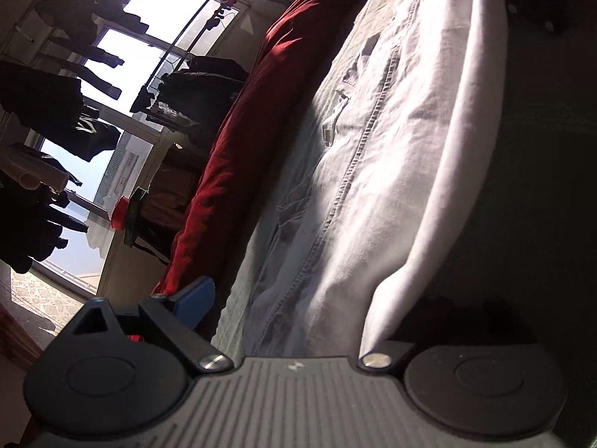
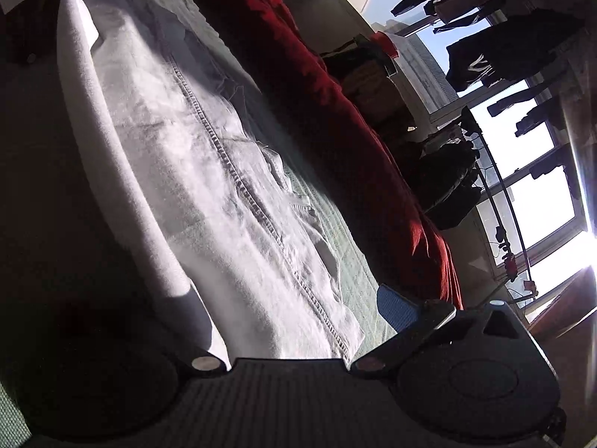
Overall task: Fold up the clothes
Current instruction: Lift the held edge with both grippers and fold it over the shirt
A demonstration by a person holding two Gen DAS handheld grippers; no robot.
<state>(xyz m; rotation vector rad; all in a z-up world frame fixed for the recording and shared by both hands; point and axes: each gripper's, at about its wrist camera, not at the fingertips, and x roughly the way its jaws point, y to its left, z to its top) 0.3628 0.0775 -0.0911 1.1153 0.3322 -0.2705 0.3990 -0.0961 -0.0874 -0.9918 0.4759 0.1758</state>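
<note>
My left tongs (image 1: 294, 321) spread wide over pale stitched denim garment (image 1: 373, 156), right tongs (image 2: 294, 321) likewise released, crumpled red cloth (image 1: 238, 156) at ten o'clock

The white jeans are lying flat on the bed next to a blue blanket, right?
Not quite. The blanket beside the white jeans is red, not blue, as both wrist views show. The jeans do lie flat on the bed.
</note>
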